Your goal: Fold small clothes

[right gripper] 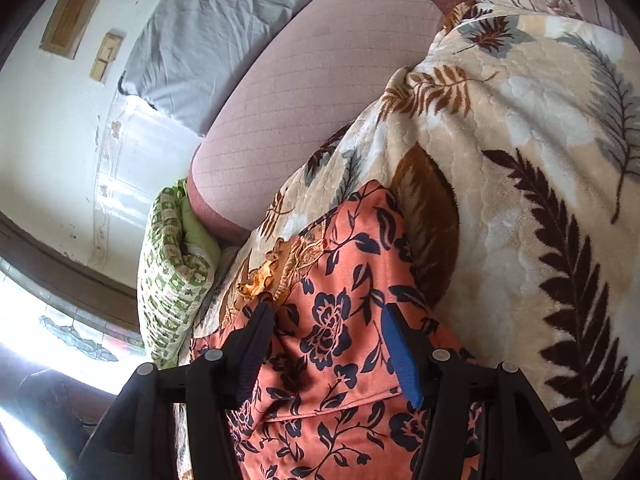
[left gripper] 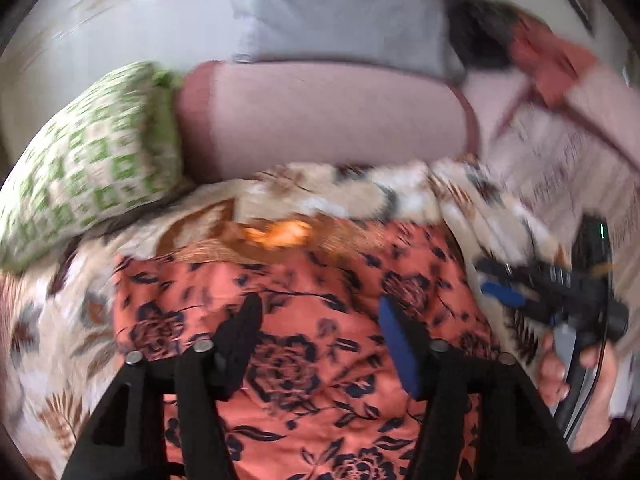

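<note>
free: blanket [right gripper: 520, 184] right | blocked: green pillow [right gripper: 172, 264] left, bolster [right gripper: 304, 92] behind

An orange garment [left gripper: 320, 320] [right gripper: 340, 320] with dark navy flowers and leaves is lying spread and creased, filling the lower middle of both frames.

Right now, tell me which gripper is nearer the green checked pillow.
Left, though not by much. The left gripper hangs open over the orange floral garment, pillow just beyond its left side. The right gripper sits at the garment's far right edge, farther off.

Black grippers [right gripper: 326, 354], blue pads [right gripper: 400, 356]; sleeve [left gripper: 608, 444] seemingly maroon.
</note>
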{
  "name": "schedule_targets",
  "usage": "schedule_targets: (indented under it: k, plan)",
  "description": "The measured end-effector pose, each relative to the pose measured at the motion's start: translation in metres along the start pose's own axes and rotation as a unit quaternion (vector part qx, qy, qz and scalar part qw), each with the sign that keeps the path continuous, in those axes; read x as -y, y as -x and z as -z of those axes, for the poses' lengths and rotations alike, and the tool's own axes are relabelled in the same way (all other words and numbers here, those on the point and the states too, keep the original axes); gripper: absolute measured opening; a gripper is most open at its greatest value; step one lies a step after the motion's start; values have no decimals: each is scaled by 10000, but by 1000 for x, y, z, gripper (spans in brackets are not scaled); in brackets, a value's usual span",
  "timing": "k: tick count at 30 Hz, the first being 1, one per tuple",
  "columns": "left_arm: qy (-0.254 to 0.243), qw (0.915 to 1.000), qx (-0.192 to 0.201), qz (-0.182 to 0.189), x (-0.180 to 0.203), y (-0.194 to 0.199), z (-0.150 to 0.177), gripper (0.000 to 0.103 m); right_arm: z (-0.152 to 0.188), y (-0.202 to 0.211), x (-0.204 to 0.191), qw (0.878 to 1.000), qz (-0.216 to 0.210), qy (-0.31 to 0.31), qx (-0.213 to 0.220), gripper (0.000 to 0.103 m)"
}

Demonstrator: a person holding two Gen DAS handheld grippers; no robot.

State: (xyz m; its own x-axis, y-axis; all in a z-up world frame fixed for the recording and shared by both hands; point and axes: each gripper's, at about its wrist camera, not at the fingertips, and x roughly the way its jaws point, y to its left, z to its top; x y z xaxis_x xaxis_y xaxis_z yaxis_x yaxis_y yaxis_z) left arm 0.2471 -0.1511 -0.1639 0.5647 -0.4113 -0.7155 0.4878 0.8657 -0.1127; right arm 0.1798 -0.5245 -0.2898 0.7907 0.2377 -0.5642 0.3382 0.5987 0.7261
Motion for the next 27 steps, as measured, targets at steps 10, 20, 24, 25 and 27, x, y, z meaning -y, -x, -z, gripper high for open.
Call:
schedule_targets:
  k: [10,20,24,25,27]
  plan:
    - [1941,9645,83,-1788,-155,-20,67,71,73,-27,-97,9640,213,2622,-388,60]
    - [1773,9586,-617,-2140,-173,-63,69,71,112,-90,-97,9751,-529,1511,-1536,60]
    - [1790,9573,-798,-2127,-177,-67,71,71,112,-116,-90,9864,-273,693,-1465,52]
    - [1809,9571,-826,-2105,-178,-67,71,71,110,-121,-88,9876,-170,585,-1450,33]
    - [1792,9570,-873,-2107,-179,-68,72,72,108,-125,-88,9874,38,512,-1499,9]
